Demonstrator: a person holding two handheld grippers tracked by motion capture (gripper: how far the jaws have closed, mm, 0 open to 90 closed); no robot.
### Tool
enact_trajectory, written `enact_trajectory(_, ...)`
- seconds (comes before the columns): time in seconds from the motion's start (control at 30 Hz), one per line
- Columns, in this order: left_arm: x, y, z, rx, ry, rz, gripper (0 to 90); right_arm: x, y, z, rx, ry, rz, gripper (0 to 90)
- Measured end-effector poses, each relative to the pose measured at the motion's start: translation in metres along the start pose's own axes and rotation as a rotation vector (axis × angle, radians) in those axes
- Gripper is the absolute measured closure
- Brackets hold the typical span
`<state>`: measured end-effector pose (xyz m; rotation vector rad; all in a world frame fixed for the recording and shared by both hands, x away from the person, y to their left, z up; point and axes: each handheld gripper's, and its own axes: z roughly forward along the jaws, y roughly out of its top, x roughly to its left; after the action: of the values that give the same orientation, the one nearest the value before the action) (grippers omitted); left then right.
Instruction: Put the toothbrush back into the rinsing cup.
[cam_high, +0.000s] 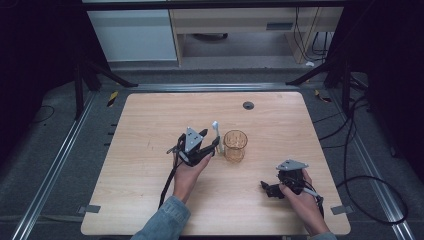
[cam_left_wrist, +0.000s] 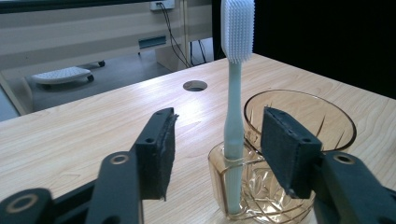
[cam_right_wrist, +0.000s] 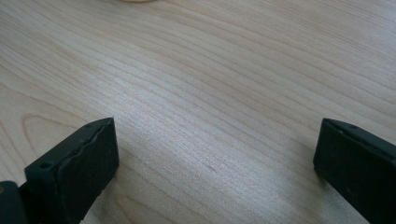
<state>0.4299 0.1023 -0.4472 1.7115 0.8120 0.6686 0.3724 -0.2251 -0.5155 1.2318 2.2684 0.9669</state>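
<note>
**Toothbrush stood in its holder, jaws wide on both sides**

The left gripper (cam_left_wrist: 215, 154) has its jaws apart, flanking but not touching the toothbrush (cam_left_wrist: 233, 121), which stands upright, bristles up, in a small amber holder (cam_left_wrist: 233, 186) at the frame's lower middle, just before the amber cup (cam_left_wrist: 322, 116) (likely so it stays standing). The left hand (cam_high: 187, 172) reaches forward at mid-frame. The right gripper (cam_right_wrist: 215, 158), jaws apart, rests over bare desk (cam_right_wrist: 210, 93) at lower right.
</note>
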Motion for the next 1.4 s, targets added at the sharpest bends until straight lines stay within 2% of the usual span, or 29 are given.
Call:
enact_trajectory(0.47, 0.006, 0.004, -0.008, 0.078, -0.03, 0.03, 28.0, 0.0, 0.0, 0.0, 0.0, 0.001, 0.0, 0.4)
enact_trajectory(0.57, 0.006, 0.005, -0.009, 0.1, -0.035, 0.047, 25.3, 0.0, 0.0, 0.0, 0.0, 0.002, -0.003, 0.4)
enact_trajectory(0.83, 0.007, 0.004, -0.013, 0.164, -0.048, 0.073, 21.0, 0.0, 0.0, 0.0, 0.0, 0.002, -0.002, 0.4)
enact_trajectory(1.03, 0.012, 0.003, -0.017, 0.211, -0.049, 0.064, 18.7, 0.0, 0.0, 0.0, 0.0, 0.003, -0.002, 0.4)
enact_trajectory(1.2, 0.022, 0.004, -0.023, 0.254, -0.045, 0.049, 15.8, 0.0, 0.0, 0.0, 0.0, 0.002, -0.002, 0.4)
enact_trajectory(1.3, 0.025, 0.003, -0.026, 0.275, -0.033, 0.039, 14.8, 0.0, 0.0, 0.0, 0.0, 0.002, -0.002, 0.4)
enact_trajectory(1.4, 0.029, 0.002, -0.029, 0.306, -0.011, 0.047, 13.8, 0.0, 0.0, 0.0, 0.0, 0.003, -0.001, 0.4)
